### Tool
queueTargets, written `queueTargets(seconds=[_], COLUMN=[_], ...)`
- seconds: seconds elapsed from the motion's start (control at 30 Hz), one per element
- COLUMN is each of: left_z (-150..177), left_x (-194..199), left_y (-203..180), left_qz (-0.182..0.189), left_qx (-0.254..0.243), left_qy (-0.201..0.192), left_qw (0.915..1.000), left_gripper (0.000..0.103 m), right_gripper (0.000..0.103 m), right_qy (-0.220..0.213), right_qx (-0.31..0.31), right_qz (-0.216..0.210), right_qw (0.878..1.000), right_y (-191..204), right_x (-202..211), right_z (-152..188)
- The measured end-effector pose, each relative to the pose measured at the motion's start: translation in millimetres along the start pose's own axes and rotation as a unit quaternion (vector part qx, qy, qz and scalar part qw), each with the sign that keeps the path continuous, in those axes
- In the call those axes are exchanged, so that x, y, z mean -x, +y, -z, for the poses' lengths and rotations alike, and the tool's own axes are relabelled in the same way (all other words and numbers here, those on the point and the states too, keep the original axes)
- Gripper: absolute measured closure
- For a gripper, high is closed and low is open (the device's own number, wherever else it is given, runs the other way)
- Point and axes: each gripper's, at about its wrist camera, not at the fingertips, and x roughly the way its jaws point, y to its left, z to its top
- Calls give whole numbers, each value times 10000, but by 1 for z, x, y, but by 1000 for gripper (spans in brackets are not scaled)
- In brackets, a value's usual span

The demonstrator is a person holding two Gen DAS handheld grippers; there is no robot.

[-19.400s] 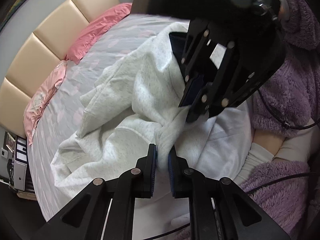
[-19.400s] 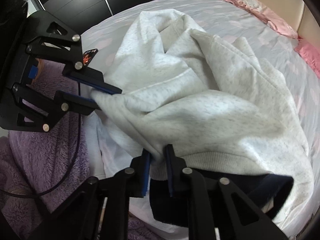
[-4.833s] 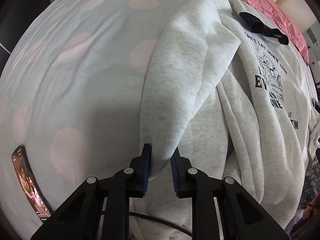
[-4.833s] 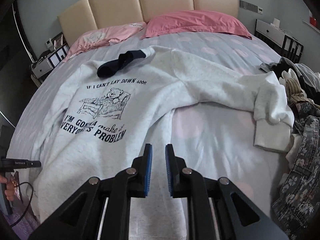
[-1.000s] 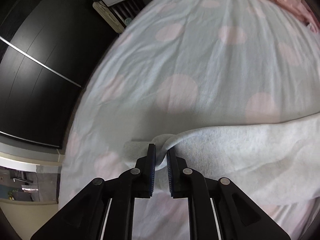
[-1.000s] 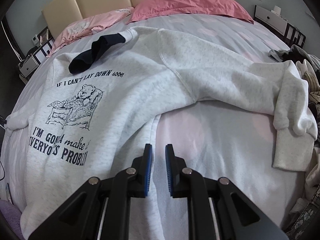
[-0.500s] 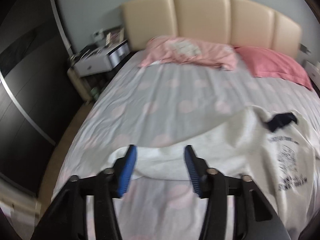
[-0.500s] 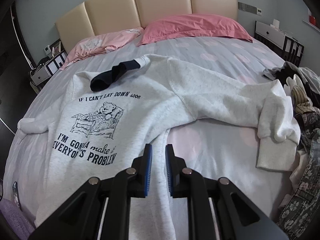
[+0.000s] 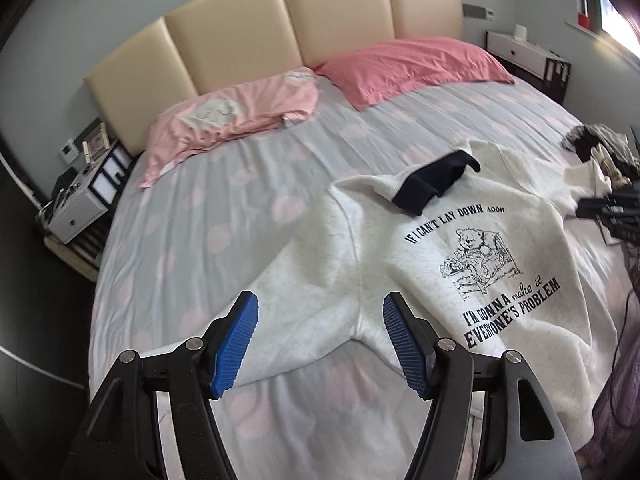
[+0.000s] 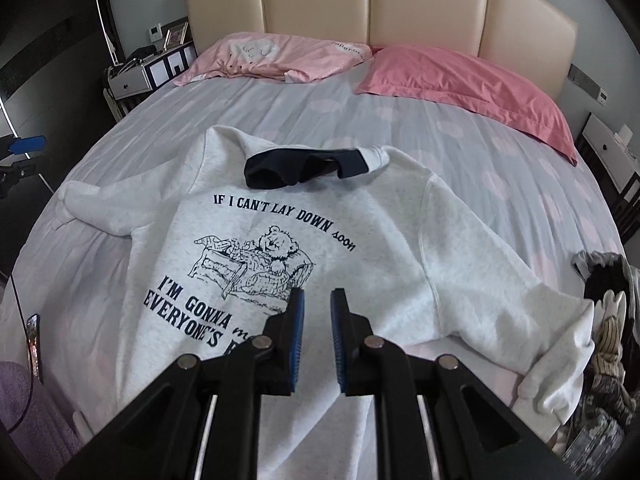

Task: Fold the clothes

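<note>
Bed (image 9: 224, 208) bears sweatshirt (image 9: 360, 264) below open, empty left claw (image 9: 318, 338).

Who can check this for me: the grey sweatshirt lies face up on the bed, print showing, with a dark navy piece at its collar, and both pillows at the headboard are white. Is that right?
One detail is wrong. Both pillows are pink, not white, as the right wrist view shows. The rest stands: the grey sweatshirt lies print up on the bed, with the dark navy piece at its collar.

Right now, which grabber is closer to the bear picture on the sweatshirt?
Right. The right gripper hangs just over the bear picture; the left gripper is off beside it, above a sleeve.
</note>
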Motion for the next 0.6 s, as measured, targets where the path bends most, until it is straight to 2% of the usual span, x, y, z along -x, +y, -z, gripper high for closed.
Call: queueTargets(seconds=[0.2, 0.4, 0.5, 0.6], left_z=[-15, -15, -20, -38], left_x=[-63, -155, -197, -228], left_y=[-4, -30, -44, -54], left_qz=[332, 915, 1107, 1201], left_qx=[-91, -49, 51, 152], left_qy=[354, 860, 938, 818], left_qw=[9988, 9921, 9894, 9893], left_gripper=[37, 61, 61, 61], right_gripper=[90, 91, 91, 91], right_qy=[438, 874, 1080, 1234], right_qx=[311, 352, 420, 489], right_qz=[-55, -33, 14, -11], right_qw=[9985, 9955, 9933, 9911], right_y=[-2, -17, -26, -34], right_x=[-56, -131, -166, -199], right_z=[-48, -71, -76, -79])
